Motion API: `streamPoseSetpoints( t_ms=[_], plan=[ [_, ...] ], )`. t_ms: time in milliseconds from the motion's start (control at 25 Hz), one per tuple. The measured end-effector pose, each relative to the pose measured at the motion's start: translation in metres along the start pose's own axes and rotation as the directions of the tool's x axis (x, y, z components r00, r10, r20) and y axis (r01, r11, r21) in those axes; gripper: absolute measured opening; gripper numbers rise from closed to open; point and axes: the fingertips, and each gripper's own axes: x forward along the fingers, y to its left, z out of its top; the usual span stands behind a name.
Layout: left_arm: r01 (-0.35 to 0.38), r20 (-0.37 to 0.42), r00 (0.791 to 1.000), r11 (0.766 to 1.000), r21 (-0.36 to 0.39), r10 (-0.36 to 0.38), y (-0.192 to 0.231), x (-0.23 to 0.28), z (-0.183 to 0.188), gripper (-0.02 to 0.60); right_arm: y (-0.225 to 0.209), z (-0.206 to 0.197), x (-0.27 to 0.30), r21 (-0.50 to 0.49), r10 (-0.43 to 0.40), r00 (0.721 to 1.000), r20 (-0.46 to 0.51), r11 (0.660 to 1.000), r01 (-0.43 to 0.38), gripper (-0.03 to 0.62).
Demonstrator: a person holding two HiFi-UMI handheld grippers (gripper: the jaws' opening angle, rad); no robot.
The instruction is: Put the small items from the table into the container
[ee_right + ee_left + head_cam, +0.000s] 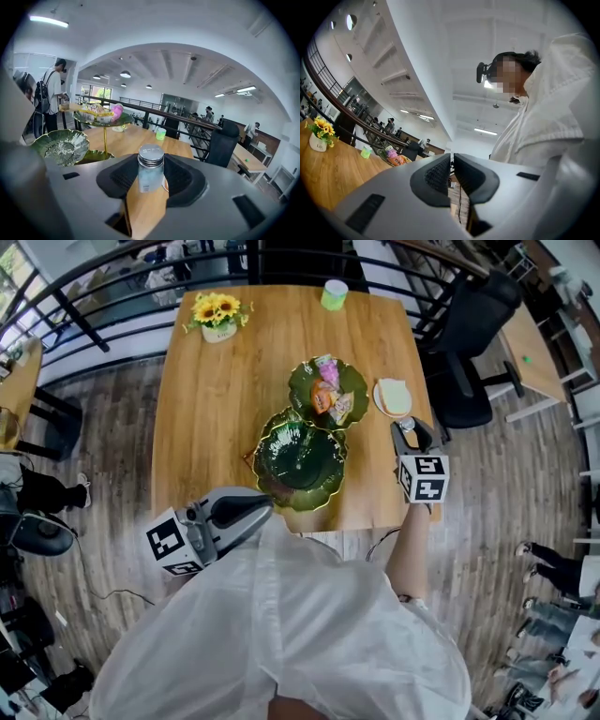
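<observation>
My right gripper [410, 435] is shut on a small clear bottle [150, 174] with a silver screw cap, held upright between the pads above the table's right front edge. To its left stands a tiered green leaf-shaped dish: the upper tier [298, 381] carries several wrapped snacks [328, 392], and the larger lower bowl [267, 442] looks bare. In the right gripper view the bowl [40, 140] lies low at the left. My left gripper [265, 505] is shut with nothing in it, close to my body at the table's front edge, and it points upward.
On the wooden table [216, 409] are a small white plate [394, 397] with a pale piece on it, a green cup [334, 294] at the far edge and a sunflower pot [217, 317]. A black chair [473, 334] stands at the right, and railings run behind.
</observation>
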Motion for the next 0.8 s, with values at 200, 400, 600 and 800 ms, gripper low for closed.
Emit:
streamPoseSetpoints(
  t_ms=[200,400,600,800],
  plan=[
    [-0.001,0.005,1.0,1.0,0.004,0.001,0.001,-0.005,0.004,0.009,0.009,0.046,-0.013,-0.013,0.007,0.994,0.106,1.0,-0.006,0.173],
    [-0.001,0.01,1.0,1.0,0.014,0.001,0.002,-0.01,0.007,0.009,0.024,0.083,-0.017,-0.022,0.031,0.98,0.198,0.999,-0.027,0.173],
    [-0.022,0.018,1.0,0.999,0.035,0.021,0.002,-0.02,0.013,0.009,0.042,0.108,-0.012,-0.033,0.075,0.962,0.261,0.997,-0.069,0.173],
    [-0.065,0.027,0.998,0.996,0.058,0.064,0.001,-0.033,0.019,0.009,0.06,0.127,-0.002,-0.052,0.12,0.945,0.304,0.993,-0.109,0.173]
  ],
)
